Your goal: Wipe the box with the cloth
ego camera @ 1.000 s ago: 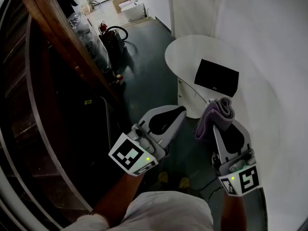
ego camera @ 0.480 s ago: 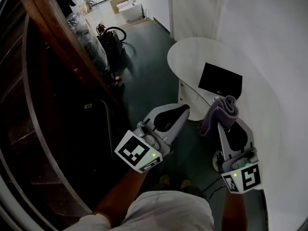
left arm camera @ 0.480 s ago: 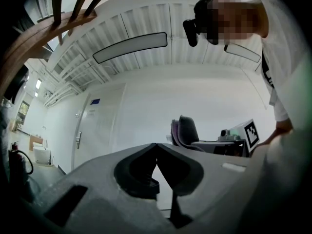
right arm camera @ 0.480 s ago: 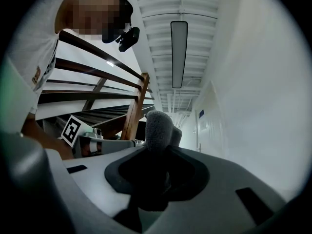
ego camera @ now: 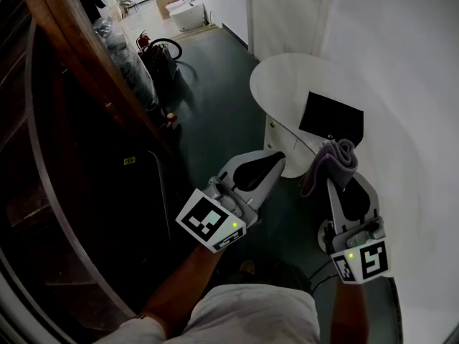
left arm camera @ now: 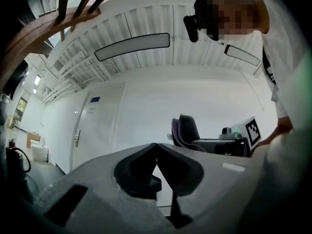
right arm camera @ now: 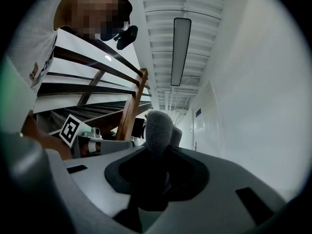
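Observation:
A flat black box point(ego camera: 331, 118) lies on a round white table point(ego camera: 276, 84) against the wall, seen in the head view. My right gripper point(ego camera: 338, 169) is shut on a folded purple-grey cloth point(ego camera: 331, 163), held just short of the table's near edge; the cloth point(right arm camera: 158, 128) sticks up between the jaws in the right gripper view. My left gripper point(ego camera: 276, 161) hangs beside it to the left, over the dark floor, shut with nothing in it. Both grippers point upward; their views show ceiling and wall, not the box.
A wooden stair rail point(ego camera: 93, 63) and dark stairs fill the left. A white wall point(ego camera: 401, 63) runs along the right, with a door point(ego camera: 276, 13) beyond the table. Bags and a fire extinguisher point(ego camera: 147, 45) stand far along the dark floor.
The table and box have come slightly nearer in the head view. Both grippers stay side by side, the cloth still held in the right one.

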A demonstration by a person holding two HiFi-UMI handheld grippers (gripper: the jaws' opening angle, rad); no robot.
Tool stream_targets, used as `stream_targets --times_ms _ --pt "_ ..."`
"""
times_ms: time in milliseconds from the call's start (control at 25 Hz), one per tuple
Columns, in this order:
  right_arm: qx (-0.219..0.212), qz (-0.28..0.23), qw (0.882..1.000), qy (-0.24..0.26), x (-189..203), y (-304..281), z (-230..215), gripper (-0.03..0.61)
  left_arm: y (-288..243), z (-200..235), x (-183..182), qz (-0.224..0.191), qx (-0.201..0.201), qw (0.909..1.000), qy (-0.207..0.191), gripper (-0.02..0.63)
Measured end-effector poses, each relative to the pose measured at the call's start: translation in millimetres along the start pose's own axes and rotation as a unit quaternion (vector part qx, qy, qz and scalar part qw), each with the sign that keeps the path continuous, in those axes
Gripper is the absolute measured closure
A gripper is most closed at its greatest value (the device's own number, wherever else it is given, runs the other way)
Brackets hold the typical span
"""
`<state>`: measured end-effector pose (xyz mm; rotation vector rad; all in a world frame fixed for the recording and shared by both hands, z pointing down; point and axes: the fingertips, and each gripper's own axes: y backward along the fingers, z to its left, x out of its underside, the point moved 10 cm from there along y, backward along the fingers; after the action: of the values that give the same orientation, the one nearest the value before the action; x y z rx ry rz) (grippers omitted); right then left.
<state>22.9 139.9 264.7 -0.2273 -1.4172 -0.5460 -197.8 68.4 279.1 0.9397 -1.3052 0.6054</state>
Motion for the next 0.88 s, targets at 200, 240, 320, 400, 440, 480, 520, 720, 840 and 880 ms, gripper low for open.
stream_targets --times_ms 200,240,320,400,440,480,520,720,840,880 --pt "0.001 0.012 1.0 0.004 7 -9 1 0.476 -1 11 6 0.008 -0.004 1.0 0.004 0.598" --pt "0.0 0.012 1.0 0.005 7 -11 -1 0.476 -2 13 7 0.012 -0.005 0.9999 0.005 0.598" --pt "0.001 0.013 1.0 0.005 10 -15 -6 0.476 -6 17 10 0.019 -0.007 0.9998 0.008 0.598" --pt "0.004 0.014 1.0 0.005 13 -18 -13 0.476 -12 22 15 0.019 -0.008 0.9998 0.008 0.598" --pt "0.005 0.014 1.0 0.006 15 -20 -18 0.476 -17 25 17 0.018 -0.009 0.9998 0.007 0.598" --pt "0.006 0.014 1.0 0.008 17 -23 -22 0.476 -22 29 19 0.018 -0.009 0.9998 0.007 0.598" --pt "0.007 0.015 1.0 0.01 19 -26 -28 0.476 -28 32 22 0.019 -0.01 0.9997 0.007 0.598" --pt "0.013 0.02 1.0 0.02 32 -44 -57 0.476 -63 53 34 0.026 -0.009 0.9996 0.007 0.598" --pt "0.018 0.023 0.999 0.022 44 -56 -76 0.476 -87 68 42 0.029 -0.008 0.9995 0.003 0.598" --pt "0.019 0.024 0.999 0.023 48 -61 -81 0.476 -94 73 45 0.03 -0.007 0.9995 0.001 0.598"
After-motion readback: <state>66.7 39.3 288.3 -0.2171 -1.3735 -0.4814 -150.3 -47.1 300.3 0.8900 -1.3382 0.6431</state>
